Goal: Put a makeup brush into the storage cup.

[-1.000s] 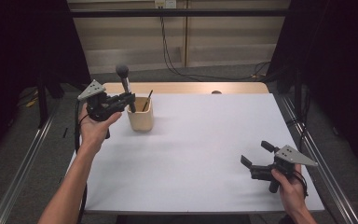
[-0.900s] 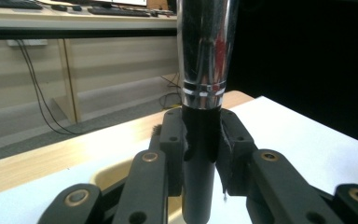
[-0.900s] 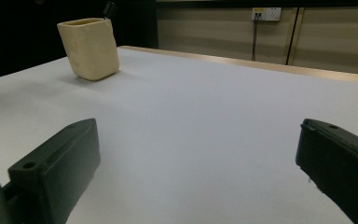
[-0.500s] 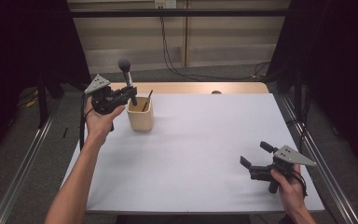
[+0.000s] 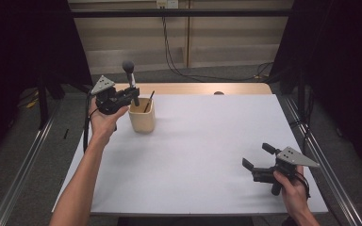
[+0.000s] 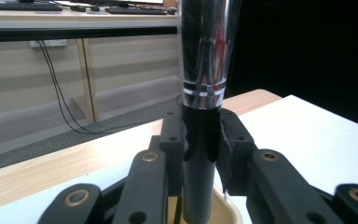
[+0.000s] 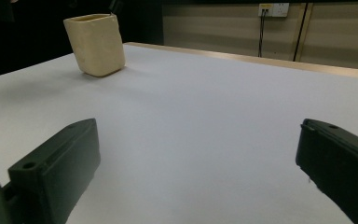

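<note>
Near the desk's far-left corner, I have the left gripper (image 5: 133, 95) clamped on a makeup brush (image 5: 131, 81). Brush stands upright, dark bristle head on top, handle end pointing down over the cream cup (image 5: 142, 116). From the left gripper view, both jaws press the black handle (image 6: 200, 154) just below the chrome ferrule (image 6: 206, 51); cup rim (image 6: 223, 212) shows right under the handle tip. I can't tell if the tip is already past the rim or just above it.

Cup sits on the desk (image 5: 207, 141) close to the left edge, toward the far side. One thin dark stick (image 5: 147, 101) leans inside it, top end sticking out over the rim. Left hand (image 5: 104, 118) wraps the gripper body just left of the cup, forearm coming in from the near-left corner.

At the near-right corner, right gripper (image 5: 256, 156) hangs just above the desk, jaws wide apart, nothing between them. Right gripper view confirms: both jaws spread, bare white surface in the gap, cup (image 7: 95, 44) far off at upper left. Right hand (image 5: 290, 181) grips the body from below. The two grippers are well apart, at opposite corners.
</note>
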`<state>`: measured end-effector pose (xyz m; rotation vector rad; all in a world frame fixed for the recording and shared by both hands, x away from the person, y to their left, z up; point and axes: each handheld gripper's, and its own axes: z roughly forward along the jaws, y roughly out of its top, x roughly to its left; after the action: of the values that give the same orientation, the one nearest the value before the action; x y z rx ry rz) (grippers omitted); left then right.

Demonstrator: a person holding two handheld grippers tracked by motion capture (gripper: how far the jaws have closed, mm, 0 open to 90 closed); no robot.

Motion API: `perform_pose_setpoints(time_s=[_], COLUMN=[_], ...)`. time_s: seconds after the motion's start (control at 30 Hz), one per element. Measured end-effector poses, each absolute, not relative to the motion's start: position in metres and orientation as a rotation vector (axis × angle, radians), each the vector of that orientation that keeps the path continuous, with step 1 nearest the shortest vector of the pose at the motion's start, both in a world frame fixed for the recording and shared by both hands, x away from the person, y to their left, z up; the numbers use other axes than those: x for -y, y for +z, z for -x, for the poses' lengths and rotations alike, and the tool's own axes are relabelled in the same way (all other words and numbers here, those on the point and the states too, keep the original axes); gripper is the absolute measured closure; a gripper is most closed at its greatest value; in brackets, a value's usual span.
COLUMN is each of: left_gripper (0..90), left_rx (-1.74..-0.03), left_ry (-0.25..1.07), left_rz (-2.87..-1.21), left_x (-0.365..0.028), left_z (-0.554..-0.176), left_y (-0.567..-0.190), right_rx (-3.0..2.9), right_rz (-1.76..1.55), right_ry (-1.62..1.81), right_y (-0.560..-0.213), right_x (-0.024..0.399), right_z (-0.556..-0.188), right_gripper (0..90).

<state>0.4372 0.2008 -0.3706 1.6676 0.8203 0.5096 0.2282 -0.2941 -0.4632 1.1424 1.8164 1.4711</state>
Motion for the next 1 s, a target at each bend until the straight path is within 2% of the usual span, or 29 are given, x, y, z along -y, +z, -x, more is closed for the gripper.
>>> perform_pose_setpoints(time_s=[0.2,1.0], left_gripper=[74.6,74.6], left_rx=[-0.786,-0.842], left_ry=[0.518,0.483], left_rz=[-1.702,-1.733], left_x=[-0.194,-0.190], left_z=[-0.438,-0.446], left_y=[-0.377,-0.410], right_rx=[-1.812,-1.823], right_rz=[-1.143,-1.132], right_ry=[1.473,1.471], right_y=[-0.464,-0.464], right_x=[0.294,0.294], right_z=[-0.228,-0.228], right_gripper=[0.0,0.0])
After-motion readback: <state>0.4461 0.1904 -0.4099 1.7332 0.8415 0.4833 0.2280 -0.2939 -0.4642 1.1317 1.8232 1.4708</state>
